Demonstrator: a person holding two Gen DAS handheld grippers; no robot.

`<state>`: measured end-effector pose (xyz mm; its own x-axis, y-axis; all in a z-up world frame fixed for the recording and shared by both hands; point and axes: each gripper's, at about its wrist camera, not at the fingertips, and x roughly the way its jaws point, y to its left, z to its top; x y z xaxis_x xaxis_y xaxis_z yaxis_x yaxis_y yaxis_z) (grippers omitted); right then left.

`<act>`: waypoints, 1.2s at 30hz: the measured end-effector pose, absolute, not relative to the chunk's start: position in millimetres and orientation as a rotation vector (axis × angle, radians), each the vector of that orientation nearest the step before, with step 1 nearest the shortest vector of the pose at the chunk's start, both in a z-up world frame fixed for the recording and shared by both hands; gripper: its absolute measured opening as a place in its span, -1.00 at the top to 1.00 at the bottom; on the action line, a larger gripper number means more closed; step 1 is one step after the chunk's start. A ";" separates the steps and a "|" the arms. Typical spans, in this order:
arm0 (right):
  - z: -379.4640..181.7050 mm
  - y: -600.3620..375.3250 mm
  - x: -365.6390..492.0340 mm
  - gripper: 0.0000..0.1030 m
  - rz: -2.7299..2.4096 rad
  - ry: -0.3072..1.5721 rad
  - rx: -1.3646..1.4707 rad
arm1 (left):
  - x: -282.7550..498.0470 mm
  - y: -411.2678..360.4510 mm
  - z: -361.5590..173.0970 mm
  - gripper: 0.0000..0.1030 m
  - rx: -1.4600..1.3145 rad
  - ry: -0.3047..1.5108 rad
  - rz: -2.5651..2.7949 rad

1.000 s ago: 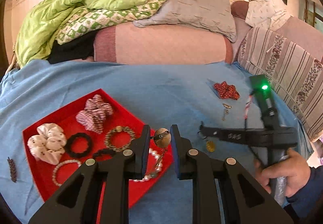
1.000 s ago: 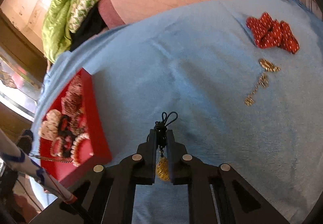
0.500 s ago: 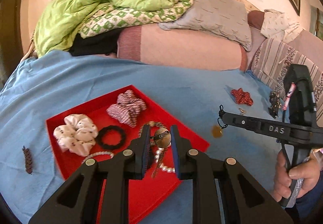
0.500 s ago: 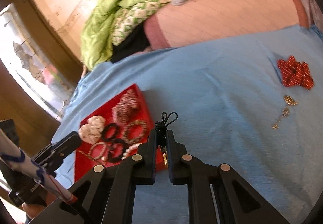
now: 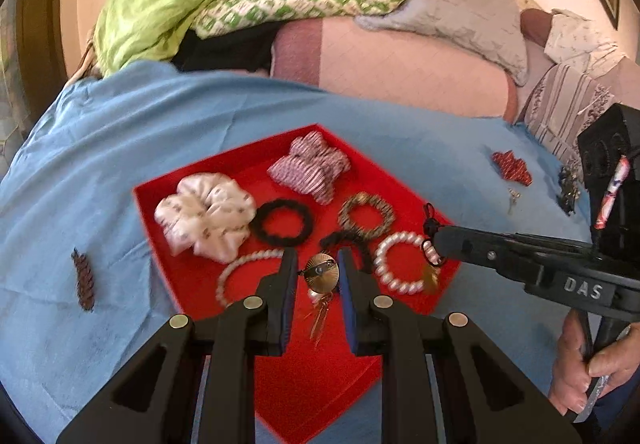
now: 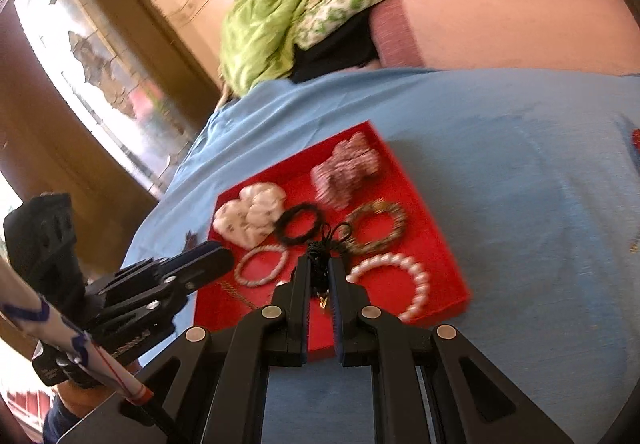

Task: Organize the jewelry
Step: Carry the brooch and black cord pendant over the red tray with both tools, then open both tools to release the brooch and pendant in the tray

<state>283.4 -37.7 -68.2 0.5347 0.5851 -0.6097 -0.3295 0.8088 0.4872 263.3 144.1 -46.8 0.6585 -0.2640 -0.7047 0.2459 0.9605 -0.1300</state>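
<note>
Gold shines between the two fingers of the left claw (image 5: pixel 318 276). It is clamped on a gold earring (image 5: pixel 321 272) with a round fan-shaped disc, and thin gold strands hang down from the disc. The earring is small and very light. The disc looks thin and could bend, and the strands look loose, so they may swing and could catch on things. The best place to hold it is the flat disc, where the claw has it now, not the strands. A soft squeeze should be enough.

The left claw tilts down over the near part of the red tray (image 5: pixel 240 171), which sits on the blue bed sheet (image 5: pixel 120 115).

The right claw (image 6: pixel 319 276) is shut tight on a black cord (image 6: pixel 320 256). The cord's little loops poke out past the tips, and a small gold charm (image 5: pixel 431 276) hangs under it. Cord is soft and floppy, so it will not break, but the charm can swing. This claw also tilts down and reaches over the tray's side. A hand (image 5: pixel 584 360) holds its handle.

In the tray lie a white scrunchie (image 5: pixel 206 213), a striped bow (image 5: pixel 310 165), a black hair tie (image 5: pixel 280 222), a gold-brown bangle (image 5: pixel 366 213) and two pearl bracelets (image 5: pixel 400 264). A red bow (image 5: pixel 512 167) and a brown feather-like piece (image 5: pixel 83 278) lie out on the sheet, well apart from the tray.
</note>
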 end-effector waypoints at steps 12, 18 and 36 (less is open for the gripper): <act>-92.4 -2.9 279.8 0.80 0.622 0.928 0.274 | 268.3 159.0 -72.0 0.62 -0.008 0.911 -0.231; -100.4 0.8 281.3 0.80 0.600 0.950 0.227 | 270.8 152.8 -79.1 0.62 0.029 0.941 -0.215; -102.9 7.8 279.3 0.79 0.592 0.942 0.163 | 274.0 145.6 -87.7 0.62 0.081 0.966 -0.205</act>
